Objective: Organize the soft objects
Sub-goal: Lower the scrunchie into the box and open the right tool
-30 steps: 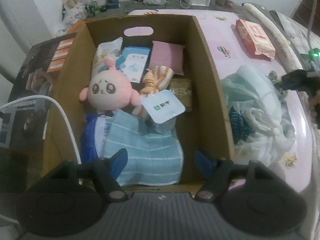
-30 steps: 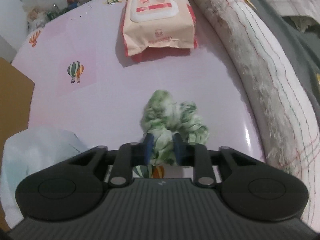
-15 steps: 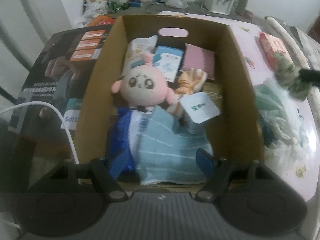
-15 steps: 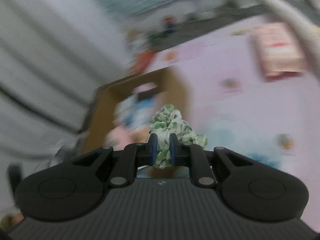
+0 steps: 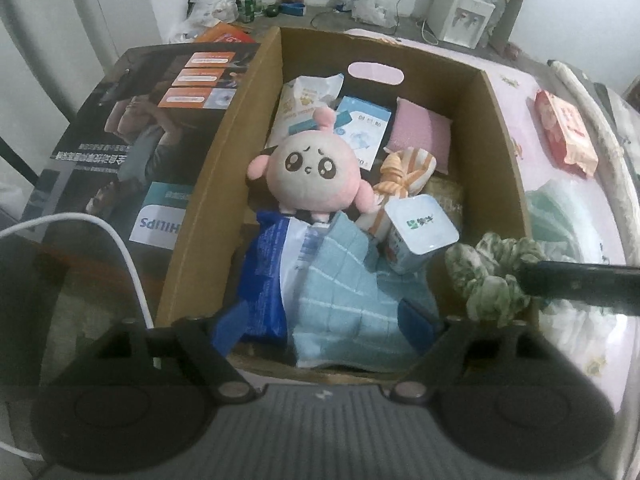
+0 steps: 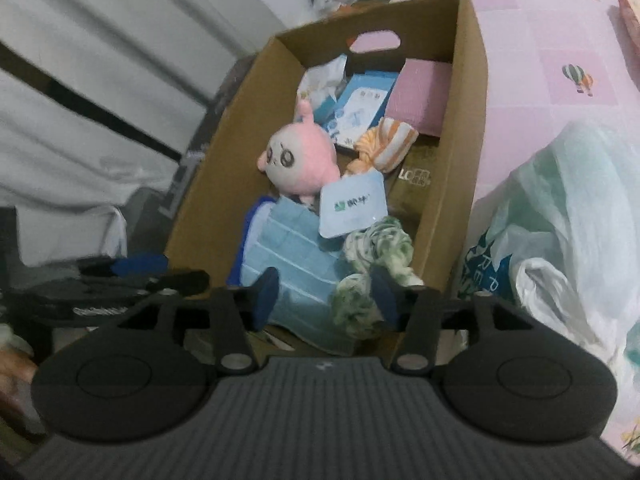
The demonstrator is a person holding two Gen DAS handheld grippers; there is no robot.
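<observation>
A pink patterned bench (image 6: pixel 536 52), printed with small hot-air balloons, carries an open cardboard box (image 5: pixel 506 148) in a cluttered room, with a white water dispenser (image 5: pixel 460 20) and bottles along the far wall. A dark printed carton (image 5: pixel 132 128) lies flat left of the box; a crumpled pale plastic bag (image 6: pixel 560 216) and a pack of wet wipes (image 5: pixel 566 132) sit on the bench to its right. Inside the box lie a pink plush toy (image 5: pixel 310 172), a light blue towel (image 5: pixel 344 300), an orange-striped cloth (image 5: pixel 404 172), a pink sponge (image 5: pixel 420 132) and a sealed white cup (image 5: pixel 420 236).

The right claw (image 6: pixel 324 296) hangs over the box's near right corner, its jaws opening, the green-and-white scrunchie (image 6: pixel 372 264) loose between them and lying against the right finger, above the towel. The left claw (image 5: pixel 320 326) is spread wide over the box's near edge, its jaws opening with nothing gripped.
</observation>
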